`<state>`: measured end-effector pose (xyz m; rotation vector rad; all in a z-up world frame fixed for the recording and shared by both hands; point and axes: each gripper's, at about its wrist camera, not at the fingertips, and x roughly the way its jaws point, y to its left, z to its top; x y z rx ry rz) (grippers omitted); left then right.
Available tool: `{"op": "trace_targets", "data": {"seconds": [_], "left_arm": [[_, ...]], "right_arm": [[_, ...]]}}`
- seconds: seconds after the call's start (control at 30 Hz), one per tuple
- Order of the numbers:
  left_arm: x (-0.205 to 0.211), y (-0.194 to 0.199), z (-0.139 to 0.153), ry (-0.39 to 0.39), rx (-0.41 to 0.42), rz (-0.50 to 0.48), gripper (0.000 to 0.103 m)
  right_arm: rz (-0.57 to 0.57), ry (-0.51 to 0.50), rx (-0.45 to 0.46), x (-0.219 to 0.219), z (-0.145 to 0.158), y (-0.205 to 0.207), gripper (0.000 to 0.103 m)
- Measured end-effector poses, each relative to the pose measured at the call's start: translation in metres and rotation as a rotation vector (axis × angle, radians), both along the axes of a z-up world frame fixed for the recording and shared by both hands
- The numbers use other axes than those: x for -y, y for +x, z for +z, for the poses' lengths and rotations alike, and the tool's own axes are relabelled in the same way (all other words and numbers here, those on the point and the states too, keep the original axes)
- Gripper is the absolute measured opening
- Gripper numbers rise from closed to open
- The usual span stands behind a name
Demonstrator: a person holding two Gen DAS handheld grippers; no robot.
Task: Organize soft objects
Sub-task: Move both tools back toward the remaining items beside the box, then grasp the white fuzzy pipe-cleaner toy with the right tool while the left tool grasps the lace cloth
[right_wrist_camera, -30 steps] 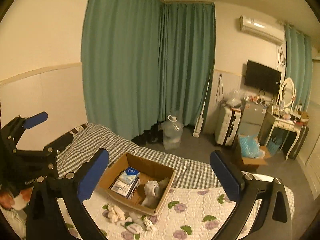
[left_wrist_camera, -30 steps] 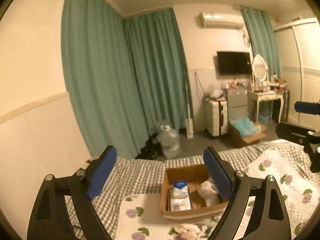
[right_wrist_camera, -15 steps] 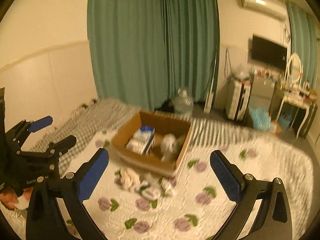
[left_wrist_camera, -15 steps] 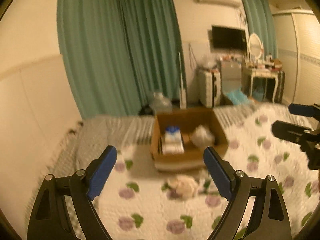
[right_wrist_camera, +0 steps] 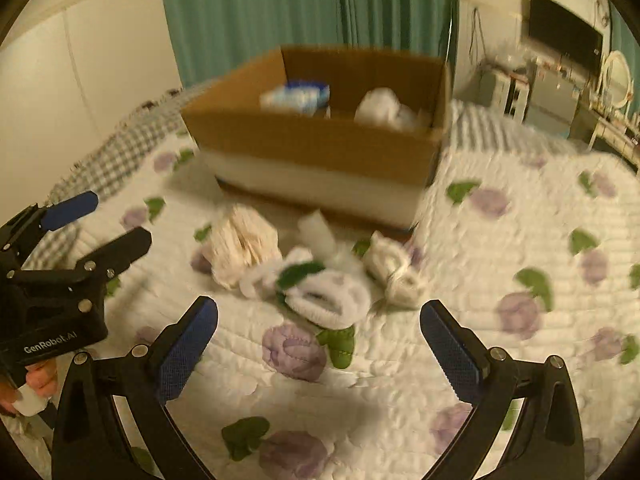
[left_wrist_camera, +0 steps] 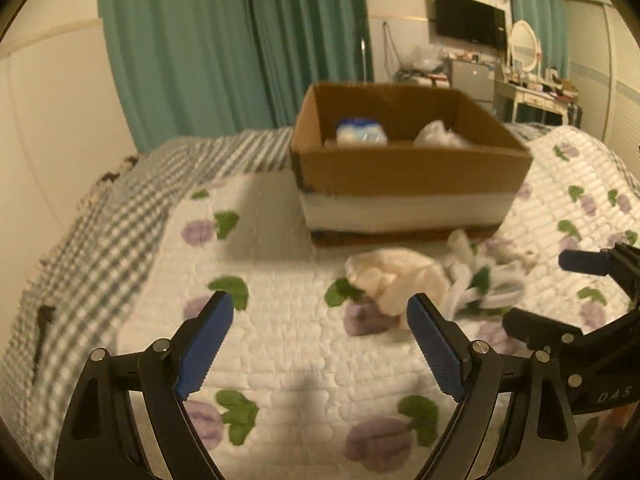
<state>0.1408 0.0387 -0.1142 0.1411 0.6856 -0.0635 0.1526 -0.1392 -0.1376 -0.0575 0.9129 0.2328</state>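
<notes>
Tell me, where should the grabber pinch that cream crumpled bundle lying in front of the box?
Probably across the cream bundle's bulging middle, coming down from above. It lies loose on the quilt, clear of the cardboard box, and its puffy sides give the open right gripper something to squeeze. The white sock beside it touches, so pinch narrowly.

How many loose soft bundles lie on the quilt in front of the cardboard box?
3, possibly more where they overlap: a cream bundle at left, a white fluffy bundle in the middle nearest the camera, and a small cream bundle at right.
</notes>
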Motion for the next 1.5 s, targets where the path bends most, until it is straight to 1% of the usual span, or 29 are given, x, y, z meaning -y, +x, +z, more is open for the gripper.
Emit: {"op": "trace_targets", "data": {"seconds": [0.17,0.27,0.37,0.43,0.53,0.67,0.7,0.73,0.77,0.87,0.93,1.07,1.13,1.17,1.2,1.23,1.27,1.3,1.37,1.43,1.5], "left_arm": [[-0.003,0.009,-0.025,0.027,-0.045,-0.023,0.090],[-0.006,0.013,-0.033,0.009,-0.068,-0.030,0.090],[-0.007,0.016,-0.040,0.000,-0.090,-0.030,0.090],[-0.005,0.016,-0.041,0.002,-0.094,-0.037,0.090],[0.002,0.013,-0.040,0.009,-0.090,-0.057,0.090],[0.013,0.009,-0.036,0.001,-0.090,-0.084,0.089],[0.016,0.009,-0.035,-0.003,-0.090,-0.091,0.089],[0.020,0.008,-0.034,-0.004,-0.088,-0.101,0.089],[0.023,0.009,-0.034,-0.003,-0.087,-0.107,0.089],[0.033,0.016,-0.033,-0.004,-0.106,-0.117,0.088],[0.040,0.021,-0.033,-0.017,-0.114,-0.132,0.088],[0.048,0.032,-0.034,-0.019,-0.112,-0.155,0.087],[0.049,0.041,-0.038,-0.017,-0.116,-0.153,0.077],[0.050,0.046,-0.040,-0.018,-0.124,-0.157,0.064],[0.050,0.049,-0.043,-0.021,-0.135,-0.160,0.059],[0.049,0.054,-0.046,-0.026,-0.149,-0.162,0.053],[0.049,0.056,-0.049,-0.030,-0.157,-0.169,0.044],[0.048,0.057,-0.051,-0.035,-0.159,-0.182,0.036],[0.047,0.054,-0.051,-0.037,-0.146,-0.190,0.032],[0.041,0.051,-0.050,-0.059,-0.142,-0.191,0.027],[0.032,0.050,-0.047,-0.080,-0.146,-0.185,0.026]], "right_arm": [[0.038,-0.038,-0.047,-0.012,-0.028,0.017,0.101],[0.043,-0.034,-0.070,-0.014,-0.037,0.025,0.096],[0.021,-0.036,-0.085,-0.012,-0.044,0.031,0.079],[0.011,-0.024,-0.098,-0.009,-0.044,0.034,0.058],[0.004,-0.018,-0.089,-0.008,-0.043,0.030,0.050],[0.012,-0.019,-0.065,-0.005,-0.031,0.021,0.045],[0.014,-0.017,-0.059,-0.004,-0.027,0.019,0.040],[0.012,-0.019,-0.052,-0.002,-0.024,0.017,0.023],[0.011,-0.027,-0.042,0.001,-0.019,0.014,0.018],[0.002,-0.016,-0.028,0.009,-0.013,0.008,0.018],[0.013,0.022,-0.045,0.013,-0.014,0.010,0.009],[0.026,0.058,-0.052,0.014,-0.015,0.011,0.009],[0.018,0.060,-0.053,0.016,-0.014,0.010,0.009],[0.012,0.059,-0.053,0.016,-0.015,0.010,0.010],[0.003,0.057,-0.051,0.018,-0.015,0.010,0.020],[-0.003,0.058,-0.049,0.021,-0.014,0.009,0.036],[-0.007,0.065,-0.046,0.022,-0.013,0.009,0.045],[-0.012,0.074,-0.038,0.023,-0.012,0.008,0.057],[-0.011,0.082,-0.026,0.022,-0.010,0.008,0.058],[-0.004,0.070,-0.031,0.017,-0.012,0.012,0.058],[0.004,0.053,-0.037,0.011,-0.016,0.017,0.058]]}}
